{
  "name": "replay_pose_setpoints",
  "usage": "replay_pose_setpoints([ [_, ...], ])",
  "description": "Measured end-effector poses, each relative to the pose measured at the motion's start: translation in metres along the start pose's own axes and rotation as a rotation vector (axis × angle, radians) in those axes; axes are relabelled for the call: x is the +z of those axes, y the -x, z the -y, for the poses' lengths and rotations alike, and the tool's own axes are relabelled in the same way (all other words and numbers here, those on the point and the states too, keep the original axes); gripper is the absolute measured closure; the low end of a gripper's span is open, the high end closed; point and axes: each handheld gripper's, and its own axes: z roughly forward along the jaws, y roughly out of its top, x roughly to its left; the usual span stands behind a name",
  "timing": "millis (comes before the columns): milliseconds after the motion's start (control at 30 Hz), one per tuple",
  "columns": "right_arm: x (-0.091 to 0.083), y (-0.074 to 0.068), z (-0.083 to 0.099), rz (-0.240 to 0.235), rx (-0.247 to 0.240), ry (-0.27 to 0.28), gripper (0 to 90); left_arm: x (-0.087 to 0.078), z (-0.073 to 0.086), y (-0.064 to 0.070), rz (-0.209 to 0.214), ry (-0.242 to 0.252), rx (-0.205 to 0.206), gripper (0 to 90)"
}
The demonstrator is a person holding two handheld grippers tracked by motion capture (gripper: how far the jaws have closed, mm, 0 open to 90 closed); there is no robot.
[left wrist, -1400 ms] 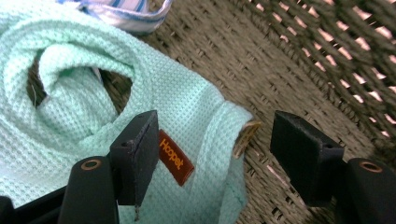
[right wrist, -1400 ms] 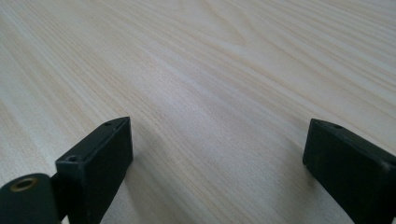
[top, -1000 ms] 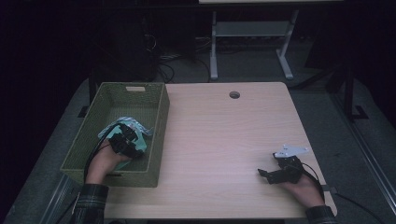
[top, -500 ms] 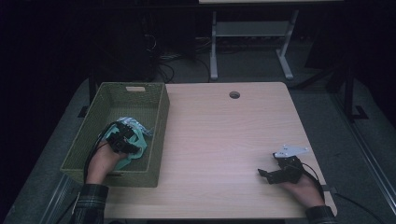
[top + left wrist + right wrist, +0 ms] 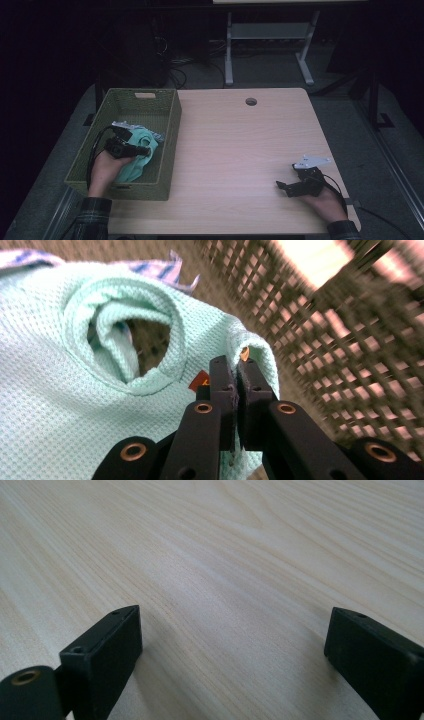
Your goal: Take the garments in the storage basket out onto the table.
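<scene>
- Light wooden table (image 5: 240,150), bare over most of its top, with much open room between the two grippers; round cable hole (image 5: 251,102) near the far edge.
- Green woven basket (image 5: 170,125) standing at the left side of the table, its right wall close beside the left gripper (image 5: 236,371).
- Left gripper down inside the basket, jaws pressed together on a fold of the mint-green cloth (image 5: 60,390); cloth edge pinched just at the fingertips, rest of it lying to the left on the basket floor.
- Blue-striped white cloth (image 5: 165,267) under and behind the green one.
- Right gripper (image 5: 230,630) resting low at the near right corner of the table, jaws spread wide, only bare wood between them.
</scene>
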Motion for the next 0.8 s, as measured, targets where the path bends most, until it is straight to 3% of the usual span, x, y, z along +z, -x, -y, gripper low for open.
replay_pose_setpoints([
  [33, 0.000, 0.000, 0.000, 0.000, -0.001, 0.000, 8.1, -0.003, 0.000, -0.001, 0.021, 0.041, -0.015, 86.7],
  [100, 0.000, 0.000, 0.000, 0.000, -0.001, 0.000, 8.0, -0.006, 0.000, -0.001, 0.030, 0.059, -0.014, 86.7],
  [433, 0.000, 0.000, 0.000, 0.000, -0.001, 0.000, 8.1, -0.033, 0.001, -0.007, 0.099, 0.282, -0.082, 86.7],
  [800, 0.000, 0.000, 0.000, 0.000, -0.001, 0.000, 8.1, -0.059, -0.004, -0.009, 0.126, 0.402, -0.084, 86.7],
])
